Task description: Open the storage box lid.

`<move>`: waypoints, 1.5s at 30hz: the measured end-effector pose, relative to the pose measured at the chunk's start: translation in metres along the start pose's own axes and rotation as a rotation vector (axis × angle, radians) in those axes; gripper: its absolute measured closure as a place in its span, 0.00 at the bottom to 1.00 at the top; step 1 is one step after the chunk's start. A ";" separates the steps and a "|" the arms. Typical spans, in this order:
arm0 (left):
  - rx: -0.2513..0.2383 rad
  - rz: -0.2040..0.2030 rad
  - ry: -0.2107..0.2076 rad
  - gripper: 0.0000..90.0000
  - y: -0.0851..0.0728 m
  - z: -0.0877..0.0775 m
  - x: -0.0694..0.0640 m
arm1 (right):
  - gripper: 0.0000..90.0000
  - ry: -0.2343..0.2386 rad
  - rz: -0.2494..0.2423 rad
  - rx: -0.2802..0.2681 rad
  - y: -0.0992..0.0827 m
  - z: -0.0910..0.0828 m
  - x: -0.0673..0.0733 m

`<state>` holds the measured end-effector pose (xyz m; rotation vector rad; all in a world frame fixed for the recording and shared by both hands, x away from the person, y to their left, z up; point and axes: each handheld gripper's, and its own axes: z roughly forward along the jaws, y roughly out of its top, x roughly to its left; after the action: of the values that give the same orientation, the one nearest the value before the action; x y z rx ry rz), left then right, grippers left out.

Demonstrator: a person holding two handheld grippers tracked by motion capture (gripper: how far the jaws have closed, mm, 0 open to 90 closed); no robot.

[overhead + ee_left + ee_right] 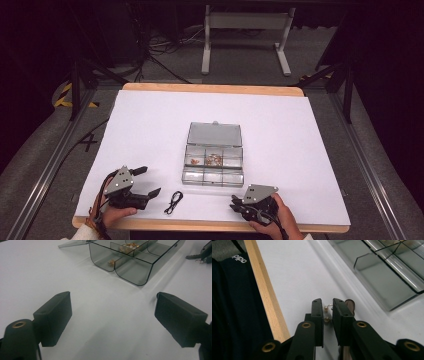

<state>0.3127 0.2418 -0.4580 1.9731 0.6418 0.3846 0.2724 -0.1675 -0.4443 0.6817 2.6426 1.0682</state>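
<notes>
A clear compartment box lies open at the table's middle, its lid folded back. Small gold pieces sit in its far row; in the left gripper view they show in the box as gold pieces. My left gripper rests at the near left, its jaws wide apart over bare white table. My right gripper is low at the near right edge. Its jaws stand close together on a small trinket of two pearly beads and a wire hook.
A short black cord lies on the white sheet between the two grippers. The table's wooden front edge runs just beside the right gripper, with a dark sleeve beyond it. The box's near wall is close ahead of it.
</notes>
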 end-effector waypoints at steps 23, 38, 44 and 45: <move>-0.002 -0.004 -0.005 0.17 0.000 0.000 0.000 | 0.96 0.016 -0.002 -0.058 0.005 -0.010 -0.001; -0.003 -0.004 -0.004 0.17 0.000 0.000 0.000 | 0.96 0.022 -0.008 -0.099 0.011 -0.018 -0.002; -0.003 -0.010 -0.007 0.17 0.000 0.000 0.001 | 0.96 0.023 -0.005 -0.116 0.012 -0.022 -0.004; -0.003 -0.009 -0.005 0.17 0.000 0.000 0.001 | 0.96 0.022 -0.005 -0.118 0.012 -0.022 -0.004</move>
<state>0.3132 0.2425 -0.4582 1.9668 0.6462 0.3749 0.2722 -0.1753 -0.4200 0.6416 2.5734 1.2262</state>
